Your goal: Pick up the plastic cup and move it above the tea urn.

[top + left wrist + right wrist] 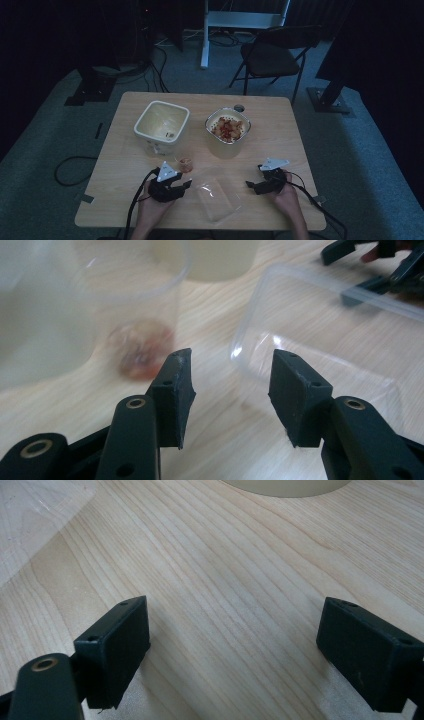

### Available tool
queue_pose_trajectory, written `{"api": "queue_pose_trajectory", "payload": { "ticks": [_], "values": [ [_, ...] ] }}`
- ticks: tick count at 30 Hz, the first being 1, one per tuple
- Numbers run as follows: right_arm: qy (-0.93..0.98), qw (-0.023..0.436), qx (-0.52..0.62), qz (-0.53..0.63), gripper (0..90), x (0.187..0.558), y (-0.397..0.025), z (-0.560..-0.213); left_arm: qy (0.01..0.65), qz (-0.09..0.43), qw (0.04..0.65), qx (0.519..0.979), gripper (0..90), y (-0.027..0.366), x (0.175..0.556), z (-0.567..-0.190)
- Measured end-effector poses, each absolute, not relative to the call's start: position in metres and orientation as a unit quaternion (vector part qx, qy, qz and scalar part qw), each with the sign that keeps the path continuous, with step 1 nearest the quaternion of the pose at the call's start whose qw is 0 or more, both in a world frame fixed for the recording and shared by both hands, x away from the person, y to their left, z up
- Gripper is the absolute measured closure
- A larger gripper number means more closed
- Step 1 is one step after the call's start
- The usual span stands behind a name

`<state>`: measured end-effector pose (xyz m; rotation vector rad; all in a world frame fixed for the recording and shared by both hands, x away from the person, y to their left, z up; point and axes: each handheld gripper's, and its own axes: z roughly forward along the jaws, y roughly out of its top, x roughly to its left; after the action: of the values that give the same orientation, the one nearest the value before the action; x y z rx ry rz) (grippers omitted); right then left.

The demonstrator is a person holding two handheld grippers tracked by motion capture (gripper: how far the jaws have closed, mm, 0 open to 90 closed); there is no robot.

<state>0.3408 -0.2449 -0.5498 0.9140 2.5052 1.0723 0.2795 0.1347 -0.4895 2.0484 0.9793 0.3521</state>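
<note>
Clear plastic container (216, 198) lies on the table (125, 150) between both grippers, not yet held.
The left gripper (227, 390), jaws moderately apart, points at its near corner; the right gripper (232, 650) gapes wide over bare wood. Thin, slippery walls could buckle or skid, and a small clear cup (135, 315) just beside could be knocked.

Blurred small clear cup (135, 315) with reddish contents, top cut off by frame edge.
</note>
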Motion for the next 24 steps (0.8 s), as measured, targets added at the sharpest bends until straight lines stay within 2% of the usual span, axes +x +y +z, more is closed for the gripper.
{"api": "queue_pose_trajectory", "payload": {
  "ticks": [4, 5, 7, 10, 13, 16, 18, 19, 24],
  "values": [
    [0.864, 0.133, 0.315, 0.37, 13.4, 0.341, -0.245, -0.55, 0.381, 0.144, 0.39, 0.826, 53.3, 0.121, 0.29, -0.488],
    [0.864, 0.133, 0.315, 0.37, 13.3, 0.341, -0.245, -0.55, 0.386, 0.148, 0.366, 0.834, 53.9, 0.115, 0.297, -0.493],
    [0.864, 0.133, 0.315, 0.37, 13.4, 0.341, -0.245, -0.55, 0.385, 0.137, 0.363, 0.837, 59.4, 0.113, 0.301, -0.498],
    [0.864, 0.133, 0.315, 0.37, 13.4, 0.341, -0.245, -0.55, 0.378, 0.141, 0.352, 0.845, 76.2, 0.112, 0.297, -0.498],
    [0.864, 0.133, 0.315, 0.37, 13.3, 0.341, -0.245, -0.55, 0.384, 0.146, 0.34, 0.846, 79.2, 0.12, 0.289, -0.497],
    [0.864, 0.133, 0.315, 0.37, 13.4, 0.341, -0.245, -0.55, 0.39, 0.131, 0.353, 0.84, 76.9, 0.135, 0.28, -0.496],
    [0.864, 0.133, 0.316, 0.37, 13.5, 0.341, -0.245, -0.55, 0.39, 0.128, 0.359, 0.838, 65.7, 0.14, 0.28, -0.494],
    [0.863, 0.133, 0.316, 0.37, 13.7, 0.341, -0.245, -0.55, 0.388, 0.13, 0.361, 0.838, 63.0, 0.14, 0.281, -0.493],
    [0.863, 0.134, 0.317, 0.37, 13.7, 0.341, -0.245, -0.55, 0.369, 0.127, 0.348, 0.853, 57.1, 0.125, 0.297, -0.491]
  ]
}}
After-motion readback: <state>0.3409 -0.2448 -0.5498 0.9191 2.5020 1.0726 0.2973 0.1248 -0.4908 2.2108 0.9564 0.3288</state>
